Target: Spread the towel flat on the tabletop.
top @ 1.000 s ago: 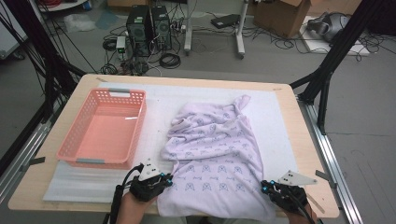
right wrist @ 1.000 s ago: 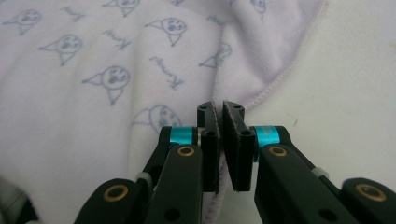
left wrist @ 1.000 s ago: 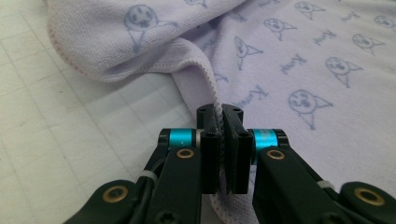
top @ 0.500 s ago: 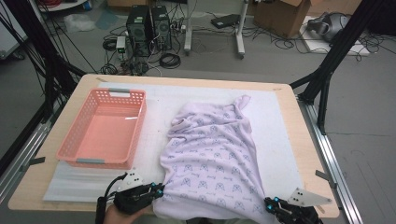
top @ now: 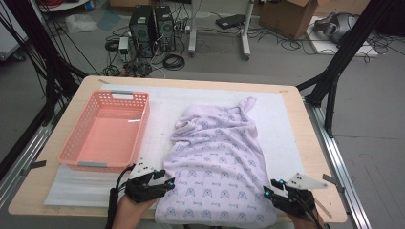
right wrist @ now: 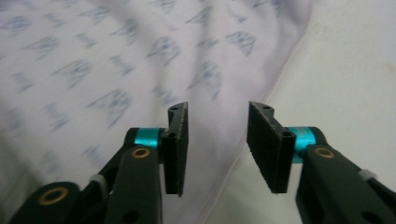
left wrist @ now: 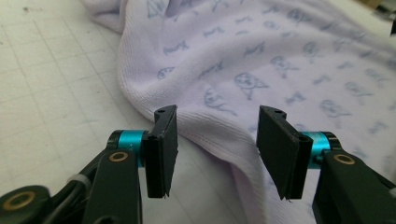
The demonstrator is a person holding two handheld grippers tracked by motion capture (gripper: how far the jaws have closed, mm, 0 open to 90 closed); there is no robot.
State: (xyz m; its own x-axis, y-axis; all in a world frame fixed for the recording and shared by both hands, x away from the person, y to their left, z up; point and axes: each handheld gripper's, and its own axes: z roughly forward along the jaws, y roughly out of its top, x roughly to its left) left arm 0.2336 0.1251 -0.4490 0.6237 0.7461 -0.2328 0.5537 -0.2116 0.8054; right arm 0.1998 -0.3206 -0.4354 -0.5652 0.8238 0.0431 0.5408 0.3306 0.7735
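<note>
Jaws agape; garment point(left wrist: 243, 70) hem between both

In the high view, the purple shirt point(top: 217, 167) runs past the near edge of the counter point(top: 305, 143) at 6 o'clock, so its bottom hem is cut off. Both of the person's hands are mostly cut off by that same picture edge. In the right gripper view the shirt's little prints point(right wrist: 112, 102) are blurry, too smeared to tell what they are. In the left gripper view the shirt goes off the picture at 12 and 3 o'clock.
</note>
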